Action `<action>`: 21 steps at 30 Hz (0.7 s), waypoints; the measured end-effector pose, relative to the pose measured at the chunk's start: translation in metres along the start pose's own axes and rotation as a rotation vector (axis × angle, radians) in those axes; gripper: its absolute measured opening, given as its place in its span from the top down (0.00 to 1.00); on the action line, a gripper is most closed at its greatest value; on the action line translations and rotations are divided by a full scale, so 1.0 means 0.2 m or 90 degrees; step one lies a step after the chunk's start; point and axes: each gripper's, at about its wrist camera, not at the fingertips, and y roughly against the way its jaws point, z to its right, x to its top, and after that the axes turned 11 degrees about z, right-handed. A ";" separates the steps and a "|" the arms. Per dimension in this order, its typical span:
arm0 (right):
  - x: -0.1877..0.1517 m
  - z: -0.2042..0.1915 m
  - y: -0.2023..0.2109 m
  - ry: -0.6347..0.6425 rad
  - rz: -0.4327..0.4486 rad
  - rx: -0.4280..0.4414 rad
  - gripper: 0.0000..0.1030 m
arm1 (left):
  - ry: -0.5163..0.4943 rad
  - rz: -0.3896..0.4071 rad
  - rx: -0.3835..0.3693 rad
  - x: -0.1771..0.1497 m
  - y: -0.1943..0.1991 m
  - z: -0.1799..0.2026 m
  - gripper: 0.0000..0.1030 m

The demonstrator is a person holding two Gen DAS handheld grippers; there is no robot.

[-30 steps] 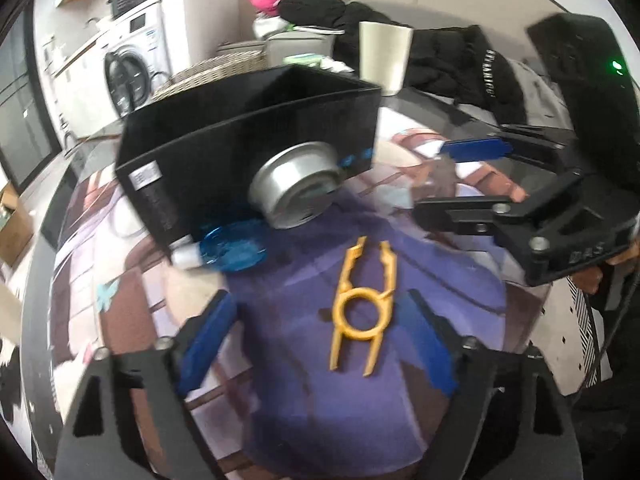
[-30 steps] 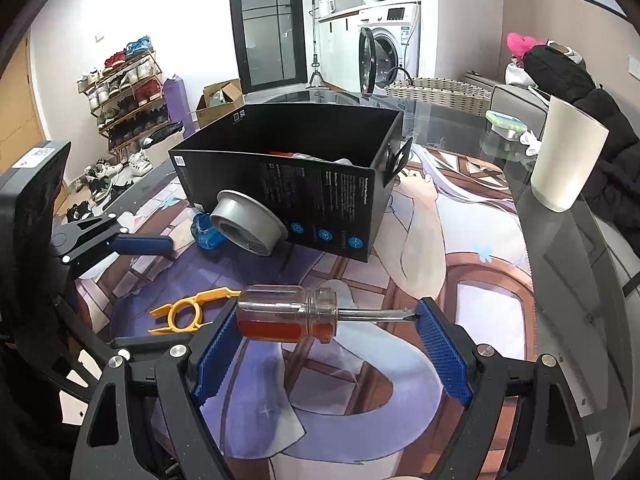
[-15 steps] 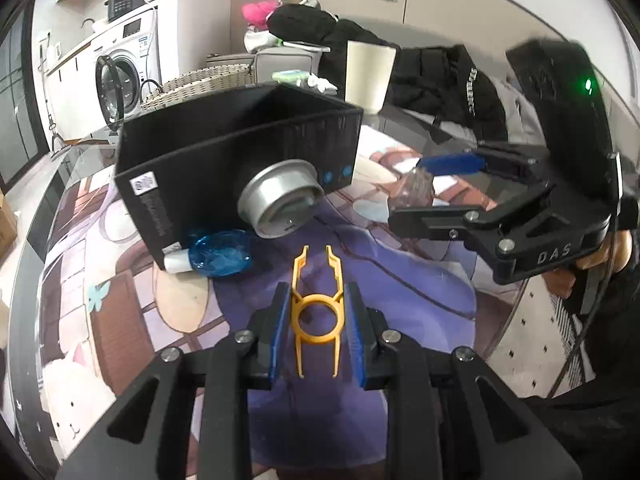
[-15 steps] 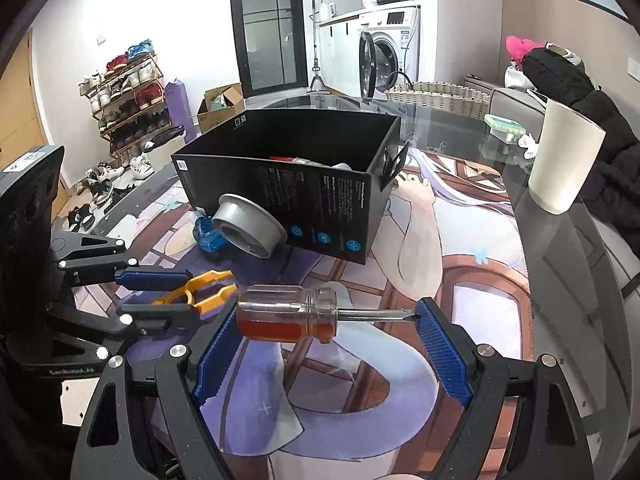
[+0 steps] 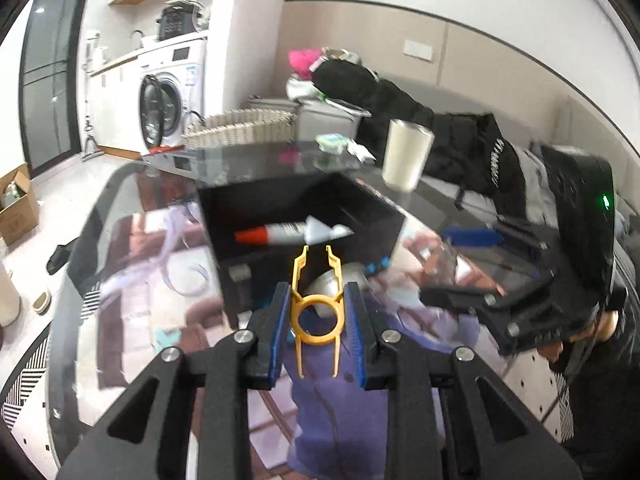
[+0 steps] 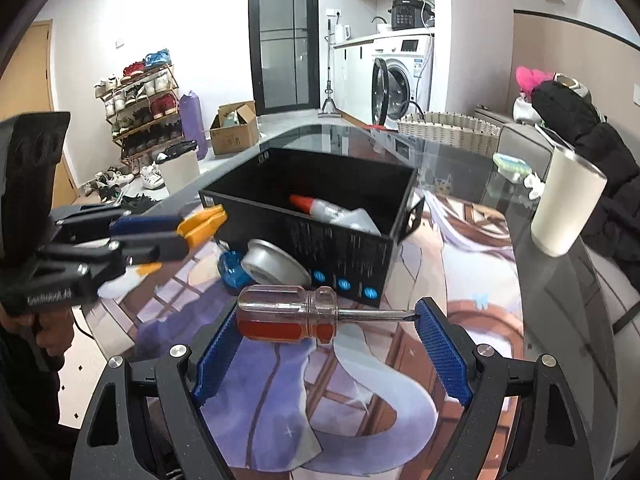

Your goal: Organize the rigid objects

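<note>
My left gripper [image 5: 318, 330] is shut on a yellow plastic clip tool [image 5: 316, 312] and holds it in the air in front of the open black box [image 5: 384, 210]. The clip's prongs also show in the right wrist view [image 6: 202, 226]. My right gripper [image 6: 326, 342] is shut on a screwdriver [image 6: 296, 314] with a clear and red handle, held lengthwise between the pads. The black box [image 6: 344, 248] holds a white tube with a red cap [image 6: 320, 208]. A metal bowl [image 6: 276, 268] and a blue object [image 6: 232, 268] lie against the box's near side.
A cream cup [image 6: 566, 208] stands on the glass table at the right, by dark clothes [image 6: 600, 152]. A printed mat [image 6: 360, 420] covers the table under the grippers. A wicker basket [image 6: 448, 130] sits beyond the box.
My left gripper closed on the yellow clip tool on the mat, lifted it and carried it up toward the box. My right gripper has risen a little with the screwdriver.
</note>
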 end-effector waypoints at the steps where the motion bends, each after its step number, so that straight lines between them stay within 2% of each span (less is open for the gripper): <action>1: 0.02 0.00 0.00 0.001 0.003 0.001 0.16 | -0.002 0.009 0.014 0.02 0.00 -0.01 0.76; 10: 0.16 -0.01 -0.03 0.001 0.028 0.013 0.16 | -0.006 0.035 0.086 0.14 -0.09 -0.04 0.76; 21: 0.25 0.00 -0.08 0.018 0.032 0.005 0.16 | -0.001 0.053 0.105 0.21 -0.14 -0.06 0.76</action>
